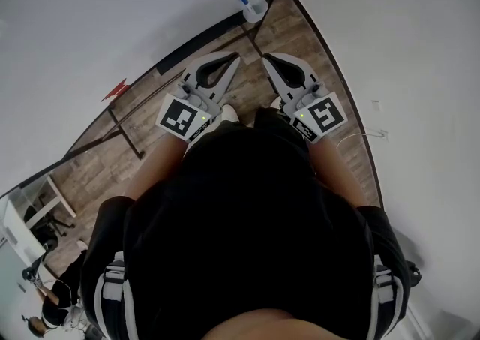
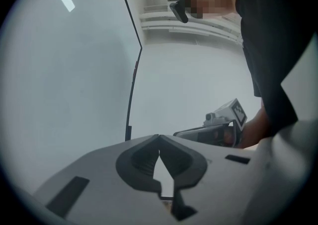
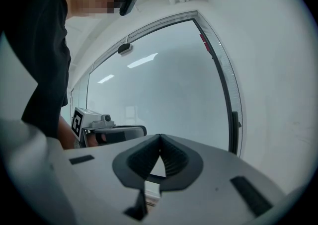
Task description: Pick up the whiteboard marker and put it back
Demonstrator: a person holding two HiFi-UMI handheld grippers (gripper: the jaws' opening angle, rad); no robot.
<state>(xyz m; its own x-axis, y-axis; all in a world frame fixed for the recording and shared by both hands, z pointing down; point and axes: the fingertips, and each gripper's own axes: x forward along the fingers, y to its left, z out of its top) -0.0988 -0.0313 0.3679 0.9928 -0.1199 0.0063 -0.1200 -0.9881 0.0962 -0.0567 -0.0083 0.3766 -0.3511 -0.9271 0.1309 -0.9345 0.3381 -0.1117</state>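
Observation:
In the head view a blue-capped marker [image 1: 244, 1] stands in a small white holder [image 1: 257, 10] by the black post where the two walls meet. My left gripper [image 1: 236, 55] and right gripper [image 1: 266, 58] are held side by side in front of the person's body, both pointing toward that corner and still short of the holder. Both are shut with nothing between the tips. The left gripper view shows its own closed tips [image 2: 159, 136] and the right gripper [image 2: 218, 127] beside it. In the right gripper view the closed tips [image 3: 160, 135] face a glass wall, with the left gripper [image 3: 107, 130] alongside. Neither gripper view shows the marker.
A wood-plank floor [image 1: 300, 38] runs between a white wall on the right and a black-framed glass wall [image 1: 135, 143] on the left. A red item [image 1: 115, 89] sits by that frame. A white cable [image 1: 369, 136] lies at the right. A desk and chair [image 1: 37, 215] stand at lower left.

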